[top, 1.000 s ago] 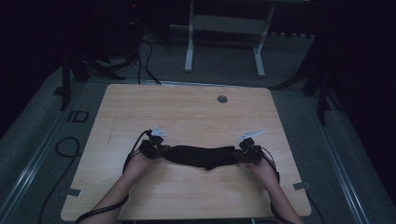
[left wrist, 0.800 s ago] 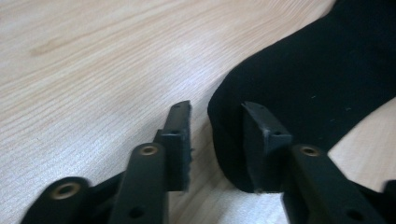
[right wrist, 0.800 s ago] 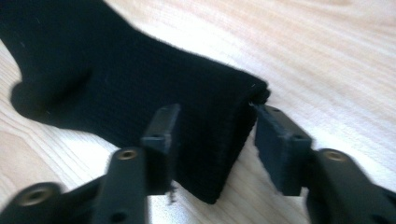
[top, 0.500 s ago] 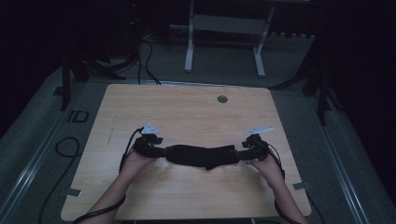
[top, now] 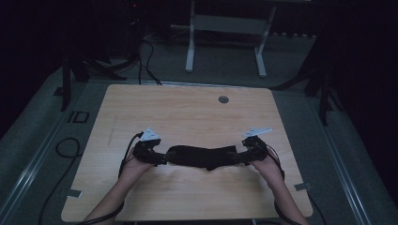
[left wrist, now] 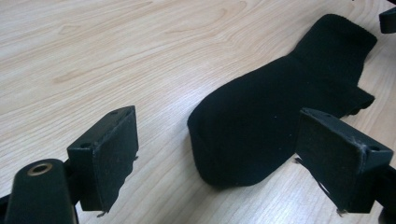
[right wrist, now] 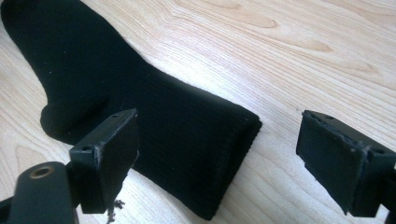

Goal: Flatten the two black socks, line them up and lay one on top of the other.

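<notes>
Two forearms come in from the near edge of the counter, one hand on each of two tongs.

Left tongs: jaws have just been opening and now stand wide apart. The rounded toe end of the sock lies flat on the wood ahead of them, free of both pads. In the high view the left tongs sit just at the sock's left end.

Right tongs: jaws likewise have just been opening, now fully spread. The ribbed cuff end reaches in between them, lying on the counter, neither pad pressing it. From above the right tongs sit at the sock's right end.

One black sock, stretched out lengthwise between the two tongs, slightly bowed, in the near half of the counter.

Farther back: one round grey grommet near the far edge. Beyond the counter, one white frame with two legs on the floor, cables to its left.
</notes>
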The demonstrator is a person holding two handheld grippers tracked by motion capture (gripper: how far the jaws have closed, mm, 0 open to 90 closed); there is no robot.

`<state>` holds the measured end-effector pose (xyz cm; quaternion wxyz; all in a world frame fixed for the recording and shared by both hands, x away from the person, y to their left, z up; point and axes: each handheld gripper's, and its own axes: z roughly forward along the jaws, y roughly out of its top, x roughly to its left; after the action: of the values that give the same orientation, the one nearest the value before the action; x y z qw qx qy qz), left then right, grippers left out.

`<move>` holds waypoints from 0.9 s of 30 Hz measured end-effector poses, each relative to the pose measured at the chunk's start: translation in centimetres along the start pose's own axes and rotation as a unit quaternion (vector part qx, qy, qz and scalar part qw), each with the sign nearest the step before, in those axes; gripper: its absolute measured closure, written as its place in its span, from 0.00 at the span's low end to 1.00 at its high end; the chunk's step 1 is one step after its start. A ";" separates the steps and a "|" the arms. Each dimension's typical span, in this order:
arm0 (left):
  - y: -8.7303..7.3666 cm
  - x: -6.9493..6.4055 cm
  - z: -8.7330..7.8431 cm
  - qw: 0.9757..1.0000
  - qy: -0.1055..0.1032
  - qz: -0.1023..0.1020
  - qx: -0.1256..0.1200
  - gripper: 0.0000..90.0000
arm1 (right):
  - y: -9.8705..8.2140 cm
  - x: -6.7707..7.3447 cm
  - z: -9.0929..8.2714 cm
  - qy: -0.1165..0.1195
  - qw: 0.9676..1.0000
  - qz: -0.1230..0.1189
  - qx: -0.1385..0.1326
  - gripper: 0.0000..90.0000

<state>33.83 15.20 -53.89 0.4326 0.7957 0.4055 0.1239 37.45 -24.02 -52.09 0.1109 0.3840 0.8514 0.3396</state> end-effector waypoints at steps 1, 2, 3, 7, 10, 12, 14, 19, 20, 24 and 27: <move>-0.1 0.1 -0.1 1.000 0.002 -0.001 -0.001 0.15 | 0.0 0.0 0.1 -0.001 1.000 -0.003 0.000 0.15; -0.3 0.2 -0.2 1.000 0.000 -0.004 -0.004 0.15 | -0.1 0.0 0.1 -0.001 1.000 -0.001 0.000 0.15; -0.4 0.2 -0.3 1.000 -0.001 -0.008 -0.004 0.15 | -0.1 0.0 0.1 -0.001 1.000 0.000 -0.001 0.15; -1.2 0.3 -0.8 1.000 0.000 -0.010 -0.004 0.15 | -0.4 -0.1 -0.1 -0.003 1.000 -0.002 -0.003 0.15; -1.8 0.4 -1.4 1.000 -0.001 -0.008 0.002 0.15 | -0.8 -0.3 -0.3 -0.006 1.000 -0.003 -0.001 0.15; -2.3 0.4 -1.8 1.000 0.002 -0.011 0.002 0.15 | -1.0 -0.4 -0.5 -0.004 1.000 -0.005 -0.002 0.15; -2.7 0.5 -2.3 1.000 0.004 -0.015 -0.003 0.15 | -1.3 -0.6 -0.8 -0.007 1.000 -0.007 -0.007 0.15; -3.8 0.7 -3.7 1.000 0.015 -0.011 -0.005 0.15 | -2.4 -1.1 -1.8 -0.014 1.000 -0.003 -0.025 0.15; -4.0 0.9 -3.9 1.000 0.016 -0.014 -0.004 0.15 | -2.6 -1.3 -2.0 -0.016 0.999 -0.004 -0.027 0.15; -5.0 1.4 -4.6 0.999 0.021 -0.025 0.000 0.15 | -3.7 -2.0 -2.6 -0.020 0.999 0.010 -0.026 0.15; -5.6 1.7 -5.2 0.999 0.024 -0.033 -0.004 0.15 | -4.6 -2.4 -3.0 -0.025 0.999 0.018 -0.030 0.15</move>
<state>29.08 21.16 -55.49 0.4294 0.7770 0.4415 0.1302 35.11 -29.45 -53.07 0.1372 0.4038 0.8309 0.3573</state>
